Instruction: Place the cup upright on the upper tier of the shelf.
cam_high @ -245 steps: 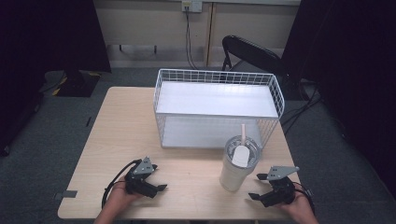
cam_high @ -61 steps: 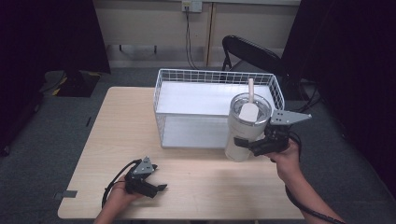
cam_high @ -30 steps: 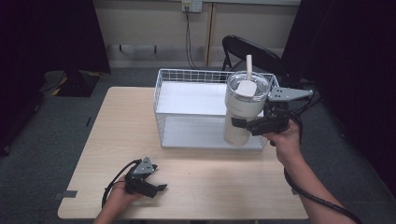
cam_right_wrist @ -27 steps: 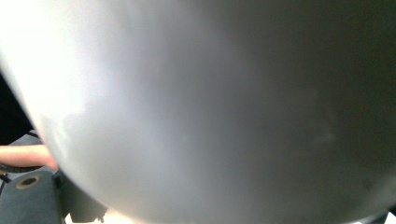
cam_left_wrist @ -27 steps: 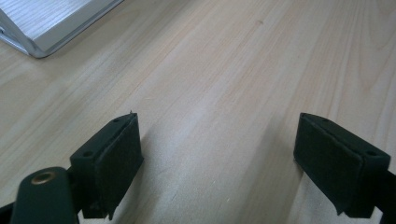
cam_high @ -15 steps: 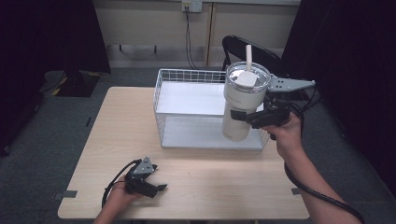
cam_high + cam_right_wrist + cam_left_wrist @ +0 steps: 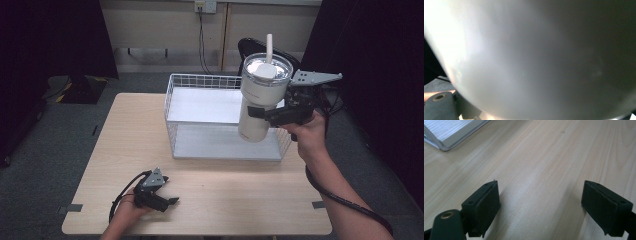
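Observation:
A tall white tumbler point(image 7: 260, 97) with a clear lid and a white straw hangs in the air over the right part of the white wire basket point(image 7: 200, 80). My right gripper point(image 7: 264, 114) is shut on its side, and the tumbler's pale wall point(image 7: 536, 57) looms right in front of the right gripper view. The tumbler leans slightly. Down at the table's front left, my left gripper point(image 7: 170, 202) rests on the wood, open, with bare tabletop between its pads point(image 7: 485, 202).
The light wooden table point(image 7: 125, 140) has bare room left of and in front of the basket. A corner of the basket's base point(image 7: 451, 132) lies ahead of the left gripper. A dark chair point(image 7: 252, 46) stands behind the table.
My right gripper took the tumbler from the table's front right, lifted it and carried it back and up over the basket. The left gripper has stayed still.

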Demonstrator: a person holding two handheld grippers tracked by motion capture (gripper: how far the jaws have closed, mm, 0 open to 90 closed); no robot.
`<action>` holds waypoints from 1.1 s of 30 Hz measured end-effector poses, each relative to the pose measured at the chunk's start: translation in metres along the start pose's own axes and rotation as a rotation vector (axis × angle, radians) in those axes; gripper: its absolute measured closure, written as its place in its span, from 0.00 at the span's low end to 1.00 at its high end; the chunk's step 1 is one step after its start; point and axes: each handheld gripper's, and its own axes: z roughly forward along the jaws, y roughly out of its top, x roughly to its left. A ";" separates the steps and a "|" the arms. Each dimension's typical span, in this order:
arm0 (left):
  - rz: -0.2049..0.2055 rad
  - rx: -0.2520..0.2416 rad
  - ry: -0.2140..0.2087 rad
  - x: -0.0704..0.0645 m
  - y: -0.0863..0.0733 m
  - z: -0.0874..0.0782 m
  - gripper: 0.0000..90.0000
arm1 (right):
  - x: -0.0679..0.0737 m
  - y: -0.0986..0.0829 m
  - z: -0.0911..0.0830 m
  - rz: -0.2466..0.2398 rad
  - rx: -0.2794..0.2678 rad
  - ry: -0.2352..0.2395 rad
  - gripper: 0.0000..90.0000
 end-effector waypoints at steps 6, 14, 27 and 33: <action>0.000 0.000 0.000 0.000 0.000 0.000 0.16 | -0.003 0.007 0.000 0.003 -0.007 -0.015 0.11; 0.000 0.000 0.000 0.000 0.000 0.000 0.16 | -0.010 0.017 0.003 0.006 -0.013 -0.042 0.11; 0.000 -0.001 -0.001 0.000 0.000 0.000 0.16 | -0.021 0.026 0.012 0.004 -0.009 -0.095 0.11; 0.000 -0.001 0.000 0.000 0.000 0.000 0.16 | -0.023 0.027 0.017 0.005 -0.006 -0.101 0.11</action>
